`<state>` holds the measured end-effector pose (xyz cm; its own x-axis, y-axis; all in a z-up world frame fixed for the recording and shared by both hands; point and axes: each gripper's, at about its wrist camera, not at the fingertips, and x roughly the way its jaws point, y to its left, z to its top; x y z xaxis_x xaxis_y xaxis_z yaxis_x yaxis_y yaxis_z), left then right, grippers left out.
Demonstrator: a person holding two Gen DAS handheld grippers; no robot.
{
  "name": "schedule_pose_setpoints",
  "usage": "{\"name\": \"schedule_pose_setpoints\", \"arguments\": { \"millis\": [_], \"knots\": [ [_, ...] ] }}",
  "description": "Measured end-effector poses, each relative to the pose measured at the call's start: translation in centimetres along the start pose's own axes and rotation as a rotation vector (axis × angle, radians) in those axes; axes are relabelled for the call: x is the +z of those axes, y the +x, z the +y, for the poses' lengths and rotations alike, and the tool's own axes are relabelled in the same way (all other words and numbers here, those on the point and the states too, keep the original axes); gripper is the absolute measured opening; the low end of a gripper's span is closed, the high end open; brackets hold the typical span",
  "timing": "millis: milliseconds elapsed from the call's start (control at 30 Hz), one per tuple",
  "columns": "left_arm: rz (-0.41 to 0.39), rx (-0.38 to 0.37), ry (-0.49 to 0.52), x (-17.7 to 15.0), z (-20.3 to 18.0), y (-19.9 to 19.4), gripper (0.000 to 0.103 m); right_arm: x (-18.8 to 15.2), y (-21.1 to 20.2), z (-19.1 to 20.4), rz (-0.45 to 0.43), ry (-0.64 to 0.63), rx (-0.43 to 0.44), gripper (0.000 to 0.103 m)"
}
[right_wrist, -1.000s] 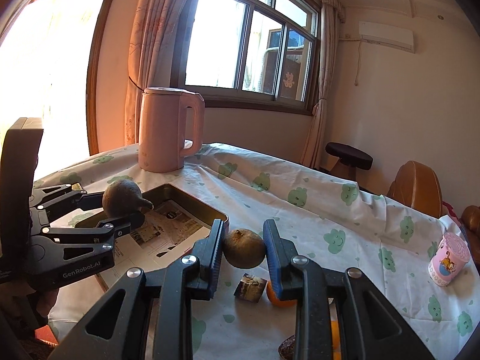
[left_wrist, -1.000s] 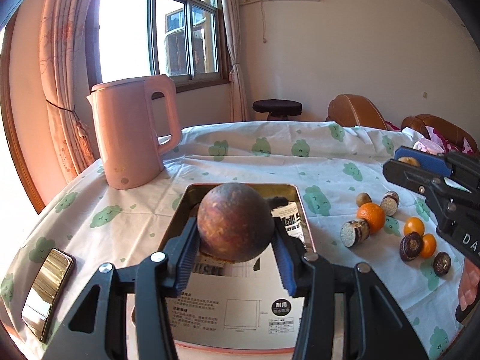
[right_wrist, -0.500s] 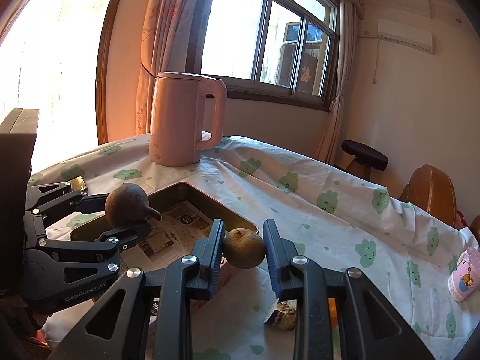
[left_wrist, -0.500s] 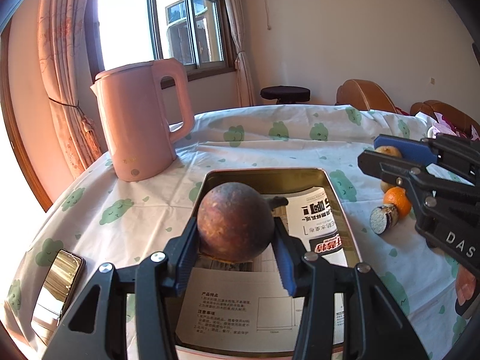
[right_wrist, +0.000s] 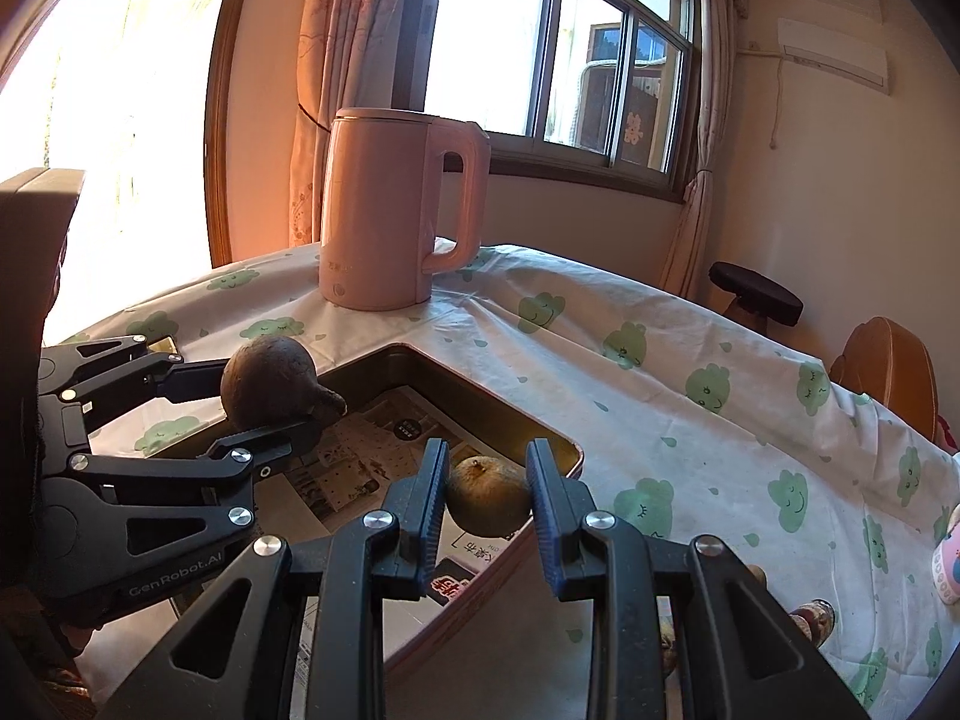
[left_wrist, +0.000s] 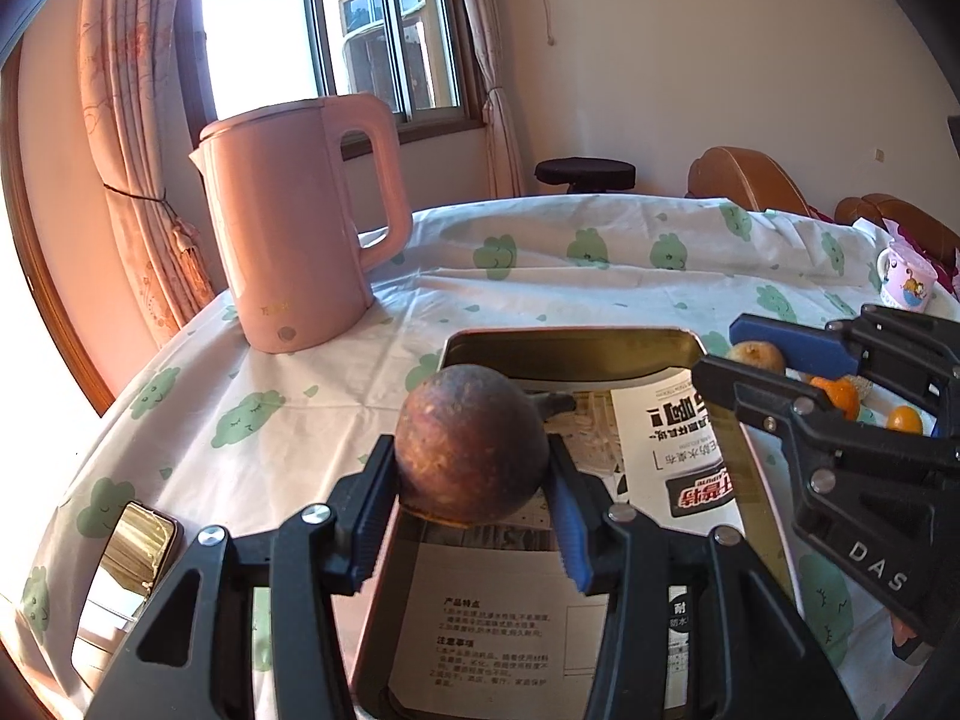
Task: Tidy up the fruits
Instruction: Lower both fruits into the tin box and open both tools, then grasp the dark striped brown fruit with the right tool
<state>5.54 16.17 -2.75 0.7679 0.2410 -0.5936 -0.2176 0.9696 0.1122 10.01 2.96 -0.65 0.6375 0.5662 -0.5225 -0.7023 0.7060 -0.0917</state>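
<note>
My left gripper (left_wrist: 471,471) is shut on a big round brown fruit (left_wrist: 471,441) and holds it above the near half of a paper-lined metal tray (left_wrist: 570,336). From the right wrist view this same gripper (right_wrist: 258,402) and dark fruit (right_wrist: 269,381) hang over the tray's left side. A small tan fruit (right_wrist: 487,495) is clamped between the blue pads of my right gripper (right_wrist: 489,471), over the tray's (right_wrist: 558,438) right corner. Seen from the left wrist, the right gripper (left_wrist: 729,348) with the tan fruit (left_wrist: 757,356) sits at the tray's right rim.
A pink kettle (left_wrist: 300,228) stands behind the tray on the left. A phone (left_wrist: 129,564) lies near the table's left edge. Two oranges (left_wrist: 837,393) lie right of the tray, partly hidden by the right gripper. A pink cup (left_wrist: 906,282) sits far right.
Both grippers have moved in and slightly down over the tray, each still clamping its fruit. The right gripper's tan fruit went from over the cloth to over the tray's corner.
</note>
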Motion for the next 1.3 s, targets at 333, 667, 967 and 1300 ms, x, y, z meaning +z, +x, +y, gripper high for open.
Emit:
{"name": "schedule_pose_setpoints", "arguments": {
  "millis": [333, 667, 967, 1300],
  "knots": [
    [0.038, 0.004, 0.007, -0.3, 0.2, 1.2, 0.049, -0.6, 2.4, 0.7, 0.061, 0.011, 0.028, 0.029],
    [0.017, 0.036, 0.010, -0.5, 0.0, 0.7, 0.056, -1.0, 3.1, 0.5, 0.089, 0.041, 0.038, 0.040],
    [-0.090, -0.013, -0.057, -1.1, 0.0, -3.6, 0.080, -2.0, -0.8, -1.4, 0.070, 0.094, 0.010, 0.061],
    [-0.108, -0.159, -0.026, -2.6, -6.1, -6.0, 0.082, -8.7, -9.9, -6.5, 0.076, 0.155, -0.189, 0.066]
  ]
}}
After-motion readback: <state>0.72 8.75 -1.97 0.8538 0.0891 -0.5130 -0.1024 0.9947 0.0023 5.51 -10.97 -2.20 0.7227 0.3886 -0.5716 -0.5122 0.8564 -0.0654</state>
